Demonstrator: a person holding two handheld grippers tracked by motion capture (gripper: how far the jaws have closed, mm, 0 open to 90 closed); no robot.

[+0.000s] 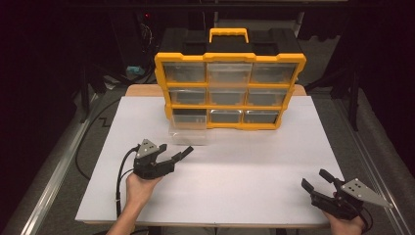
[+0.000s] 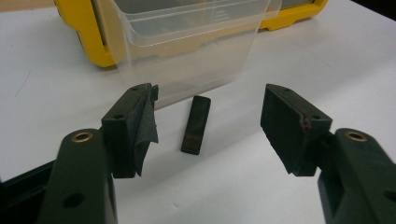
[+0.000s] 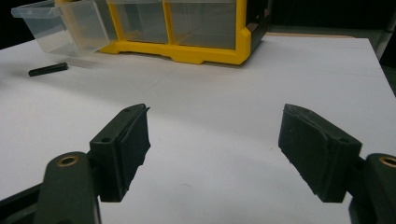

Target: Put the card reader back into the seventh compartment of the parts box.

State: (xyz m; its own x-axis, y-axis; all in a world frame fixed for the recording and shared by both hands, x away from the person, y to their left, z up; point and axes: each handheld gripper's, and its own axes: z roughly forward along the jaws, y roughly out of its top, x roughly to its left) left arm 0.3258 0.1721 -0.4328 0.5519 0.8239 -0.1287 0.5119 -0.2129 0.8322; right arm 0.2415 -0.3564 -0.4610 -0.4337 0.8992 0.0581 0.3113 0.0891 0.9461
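A yellow organizer [image 1: 230,90] with clear drawers stands upright at the back of the white table [image 1: 244,166]. Its bottom left drawer [image 1: 188,128] is pulled out onto the table, and it shows close up as a clear drawer [image 2: 187,51] in the left gripper view. A small black bar [image 2: 196,123] lies flat on the table just in front of that drawer. My left gripper [image 2: 210,91] is open, its jaws wide on either side of the bar and clear of it. My right gripper [image 1: 313,178] is open and empty at the near right. The right gripper view has the bar [image 3: 47,69] far off.
The left gripper's black cable [image 1: 120,181] trails off the near left of the table. The table's front edge [image 1: 205,224] runs just behind both hands. Dark floor and frame rails lie on both sides.
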